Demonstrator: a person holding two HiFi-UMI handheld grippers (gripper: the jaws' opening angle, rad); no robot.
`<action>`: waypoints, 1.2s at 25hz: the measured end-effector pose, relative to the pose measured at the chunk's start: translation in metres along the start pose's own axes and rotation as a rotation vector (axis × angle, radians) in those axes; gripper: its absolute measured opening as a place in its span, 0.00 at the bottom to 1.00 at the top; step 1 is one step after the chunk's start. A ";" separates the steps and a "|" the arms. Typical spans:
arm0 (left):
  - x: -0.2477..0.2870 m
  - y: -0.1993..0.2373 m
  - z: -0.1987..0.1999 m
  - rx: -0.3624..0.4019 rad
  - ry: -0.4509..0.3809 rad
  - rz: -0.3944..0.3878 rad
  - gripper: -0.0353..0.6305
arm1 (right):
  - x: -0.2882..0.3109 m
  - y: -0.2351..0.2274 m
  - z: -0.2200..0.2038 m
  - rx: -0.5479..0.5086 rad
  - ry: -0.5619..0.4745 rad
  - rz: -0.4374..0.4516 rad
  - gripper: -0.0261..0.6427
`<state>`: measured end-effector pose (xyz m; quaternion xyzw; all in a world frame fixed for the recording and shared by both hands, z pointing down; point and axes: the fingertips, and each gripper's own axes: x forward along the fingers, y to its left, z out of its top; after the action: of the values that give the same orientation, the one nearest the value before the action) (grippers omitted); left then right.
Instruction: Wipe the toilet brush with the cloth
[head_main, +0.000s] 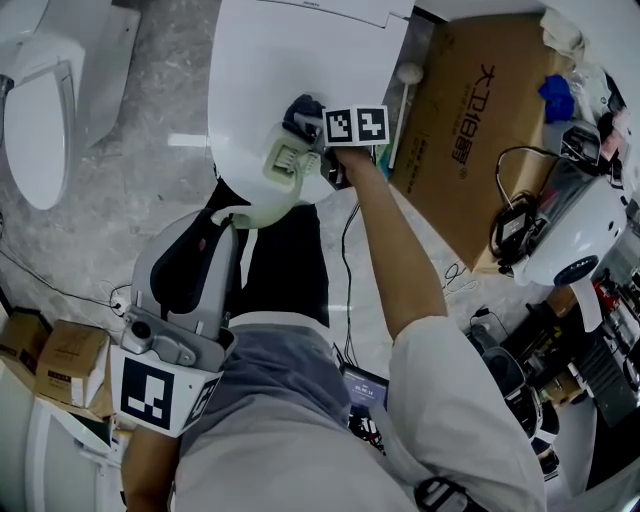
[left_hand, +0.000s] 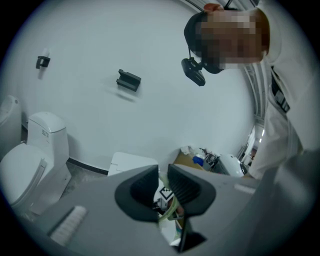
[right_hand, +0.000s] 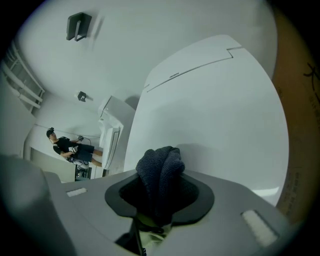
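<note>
While the right tool (right_hand: 159, 192) was clamped on a bunched dark cloth (right_hand: 160, 167), it hung over the closed white toilet lid (right_hand: 215, 110), with the cloth poking out past its jaws. Just right of this tool, between the toilet and a cardboard box (head_main: 470, 110), stood a slim white handle (head_main: 402, 110) with a round top, seemingly the toilet brush. The left tool (left_hand: 162, 187) was well behind the right one, near the person's body, its jaws only a narrow slit apart and gripping nothing.
</note>
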<state>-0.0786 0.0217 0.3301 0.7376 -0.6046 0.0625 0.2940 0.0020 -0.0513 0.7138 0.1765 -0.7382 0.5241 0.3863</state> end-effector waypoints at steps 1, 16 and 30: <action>0.000 0.000 0.000 0.000 0.000 0.001 0.05 | 0.000 -0.001 0.000 0.008 -0.006 -0.002 0.22; 0.000 0.001 0.000 -0.003 -0.006 0.006 0.05 | -0.013 -0.015 -0.010 0.059 -0.033 -0.060 0.22; 0.001 0.000 0.000 0.028 -0.006 0.003 0.05 | -0.025 -0.028 -0.020 0.102 -0.061 -0.089 0.22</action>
<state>-0.0787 0.0207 0.3303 0.7410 -0.6057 0.0690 0.2816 0.0440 -0.0476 0.7155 0.2445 -0.7135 0.5376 0.3770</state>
